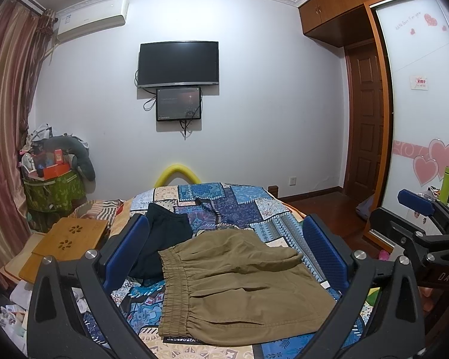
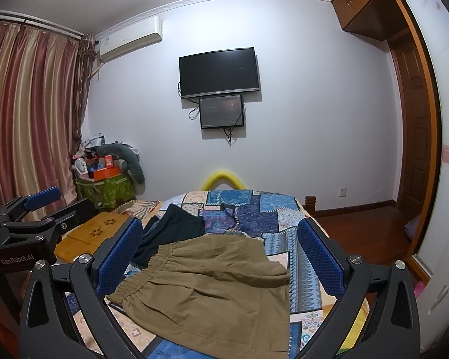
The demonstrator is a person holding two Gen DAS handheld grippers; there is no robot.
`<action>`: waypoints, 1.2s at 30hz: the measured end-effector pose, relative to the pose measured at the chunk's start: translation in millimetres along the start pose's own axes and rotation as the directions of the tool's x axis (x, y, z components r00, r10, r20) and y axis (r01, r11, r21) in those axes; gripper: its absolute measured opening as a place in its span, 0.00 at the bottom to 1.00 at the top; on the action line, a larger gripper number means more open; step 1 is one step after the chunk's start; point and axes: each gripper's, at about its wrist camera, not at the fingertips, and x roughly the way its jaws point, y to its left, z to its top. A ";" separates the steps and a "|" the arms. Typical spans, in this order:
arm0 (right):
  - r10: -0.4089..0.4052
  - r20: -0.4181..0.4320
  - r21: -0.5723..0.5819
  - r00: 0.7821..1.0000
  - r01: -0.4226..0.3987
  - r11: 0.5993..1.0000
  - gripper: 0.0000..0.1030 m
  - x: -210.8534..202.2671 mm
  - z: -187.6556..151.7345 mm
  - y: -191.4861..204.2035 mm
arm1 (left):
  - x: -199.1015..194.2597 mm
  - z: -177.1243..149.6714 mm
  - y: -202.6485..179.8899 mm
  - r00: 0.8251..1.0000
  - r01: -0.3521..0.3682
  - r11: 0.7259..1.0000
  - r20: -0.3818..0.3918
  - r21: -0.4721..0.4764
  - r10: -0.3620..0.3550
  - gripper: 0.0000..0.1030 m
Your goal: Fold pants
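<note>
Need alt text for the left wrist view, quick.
Khaki pants lie partly folded on a patchwork bedspread, framed by the open left claw held above them. A dark garment lies behind; the right claw shows at the right edge.

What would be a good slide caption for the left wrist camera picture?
Open left gripper above folded khaki pants on a patchwork bedspread, dark garment beside them.

Home bedroom: bed with patchwork quilt [image 1: 239, 200], wall-mounted TV [image 1: 178, 63], split air conditioner [image 1: 91, 18] top left, striped curtains [image 2: 30, 113] left, built-in wooden wardrobe [image 1: 338, 3] right, panelled door [image 1: 366, 137].
</note>
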 end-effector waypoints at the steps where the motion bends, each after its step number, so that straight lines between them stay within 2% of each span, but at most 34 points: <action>1: 0.000 0.001 0.000 1.000 0.000 1.000 1.00 0.1 -0.1 0.1 | -0.1 -0.1 -0.1 1.000 0.000 1.000 0.000 0.000 0.000 1.00; 18: 0.005 0.005 0.005 1.000 -0.005 1.000 1.00 1.8 -0.8 0.6 | 0.8 0.6 0.5 1.000 0.002 1.000 0.000 0.003 -0.002 1.00; 25: 0.007 -0.023 0.012 1.000 -0.007 1.000 1.00 12.4 -6.0 -1.2 | 10.2 -2.8 1.3 1.000 0.006 1.000 -0.022 0.004 -0.006 1.00; 31: -0.008 -0.091 0.027 0.996 0.010 1.000 1.00 36.1 -19.3 -9.5 | 39.4 -11.0 11.6 0.996 0.009 1.000 -0.088 -0.021 -0.011 1.00; 36: -0.030 -0.185 0.029 0.982 0.036 0.999 1.00 68.2 -40.7 -25.5 | 82.2 -25.1 26.8 0.983 -0.035 0.999 -0.184 -0.032 0.028 1.00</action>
